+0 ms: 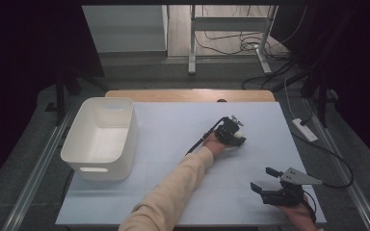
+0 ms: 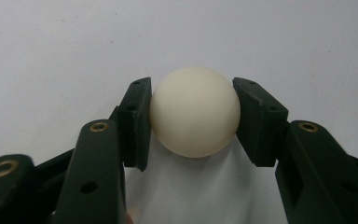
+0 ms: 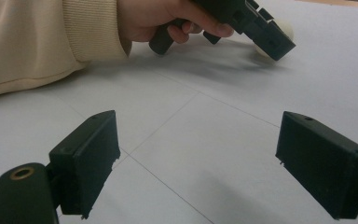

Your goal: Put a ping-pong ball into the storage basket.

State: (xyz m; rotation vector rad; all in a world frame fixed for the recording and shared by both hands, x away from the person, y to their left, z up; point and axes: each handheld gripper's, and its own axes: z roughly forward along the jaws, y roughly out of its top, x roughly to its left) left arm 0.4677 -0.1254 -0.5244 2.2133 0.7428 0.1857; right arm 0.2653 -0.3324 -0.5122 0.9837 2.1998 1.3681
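Note:
A cream-white ball (image 2: 194, 112) rests on the pale sheet right of the table's middle. My left gripper (image 2: 193, 120) is shut on it, one black pad pressed to each side. From the high view, that left gripper (image 1: 235, 136) points down at the ball (image 1: 241, 141), held by a hand in a cream sleeve (image 1: 173, 192). The right gripper view shows the same hand, the left gripper (image 3: 268, 39) and a sliver of the ball (image 3: 285, 29) behind its jaw. My right gripper (image 1: 262, 179) stands open near the front right edge, its jaws wide apart over bare sheet (image 3: 196, 163).
A white rectangular bin (image 1: 77, 155) with nothing in it stands at the table's left. A wooden table edge (image 1: 188, 95) runs along the back. Cables trail off both grippers. A power strip (image 1: 304, 129) lies on the floor at the right.

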